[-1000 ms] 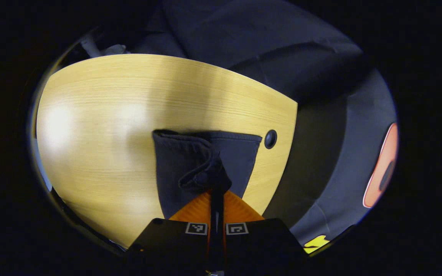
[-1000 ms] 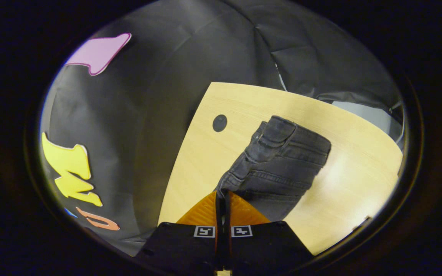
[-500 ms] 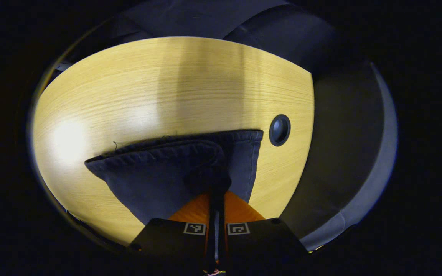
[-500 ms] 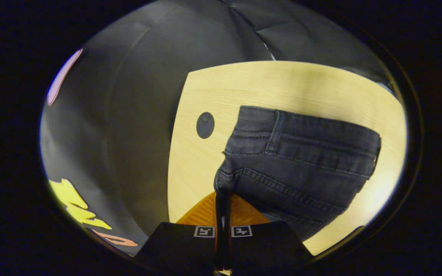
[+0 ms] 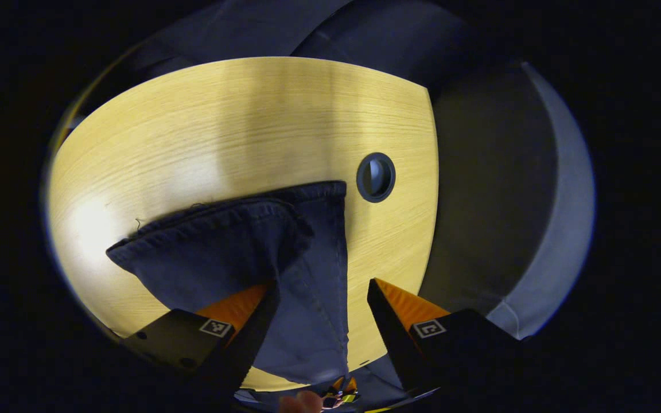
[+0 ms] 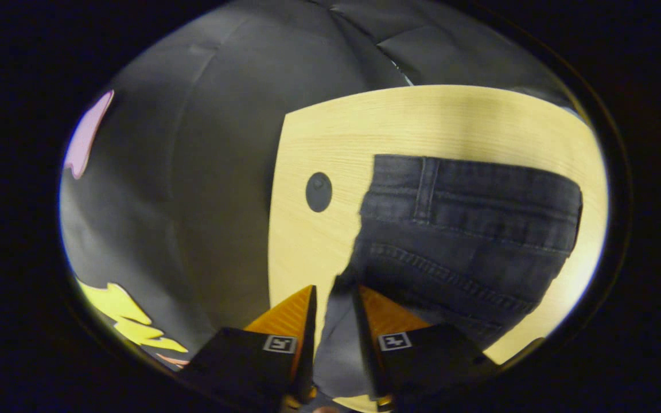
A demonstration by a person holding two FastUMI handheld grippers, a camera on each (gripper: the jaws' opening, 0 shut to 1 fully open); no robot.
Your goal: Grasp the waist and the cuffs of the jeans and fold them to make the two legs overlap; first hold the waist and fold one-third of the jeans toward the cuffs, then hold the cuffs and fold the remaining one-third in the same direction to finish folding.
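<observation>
Left gripper (image 5: 322, 289) is spread wide with the jeans (image 5: 238, 258) running between its fingers, but neither finger seems to press on the cloth, so it's holding nothing. Right gripper (image 6: 333, 298) is only partly apart, with a strip of denim in the gap, and it doesn't look pinched either.

The jeans lie flat on the wooden table (image 5: 250, 126), near its edge, just beside the round cable hole (image 5: 375, 176). My read: the first move, laying 1 leg over the other, is set down, and both ends are let go. Next would be the waist fold: grab the waistband (image 6: 479, 183) at 2 spots and carry it about 1/3 of the way toward the cuffs, keeping the layers lined up.

The left gripper view has the cuff (image 5: 204, 221) end, where the upper layer sits a bit skewed off the lower one. The right gripper view gives the waist end with a belt loop (image 6: 425, 189) and seams, lying neat.
</observation>
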